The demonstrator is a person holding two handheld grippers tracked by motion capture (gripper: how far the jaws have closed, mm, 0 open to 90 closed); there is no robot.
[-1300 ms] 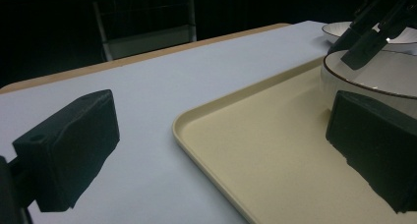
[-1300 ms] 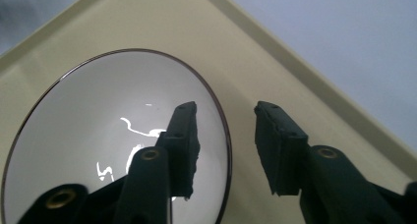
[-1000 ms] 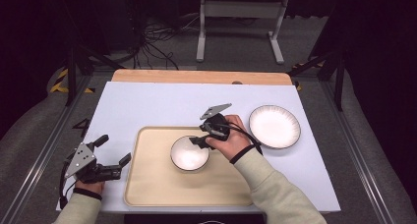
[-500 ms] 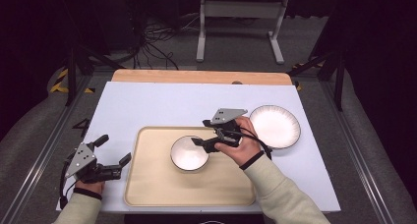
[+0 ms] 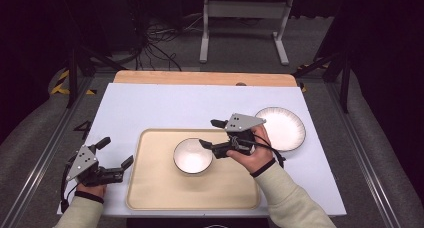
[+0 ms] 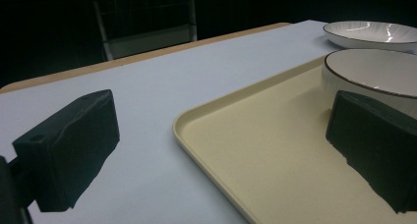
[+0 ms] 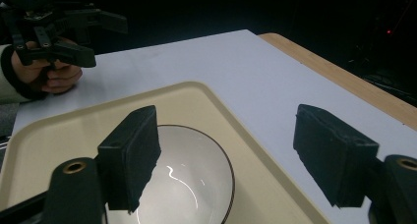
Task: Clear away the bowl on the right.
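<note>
A white bowl [image 5: 192,156] with a dark rim sits in the cream tray [image 5: 150,188], toward its back middle. My right gripper [image 5: 210,134] hovers just right of the bowl, open, with nothing between its pads. From the right gripper view the bowl [image 7: 192,184] lies below and between the spread jaws. My left gripper [image 5: 115,152] rests open at the tray's left edge, empty. Through the left gripper view I see the tray [image 6: 255,150], the bowl [image 6: 373,74] and a white plate [image 6: 373,32] beyond.
A white ribbed plate [image 5: 281,128] lies on the pale blue tabletop [image 5: 165,108] right of the tray. A wooden strip [image 5: 200,78] borders the table's far edge. Metal frame legs and cables stand on the floor behind.
My right gripper has drawn back to the right, away from the bowl, which stays on the tray. The left gripper has not moved.
</note>
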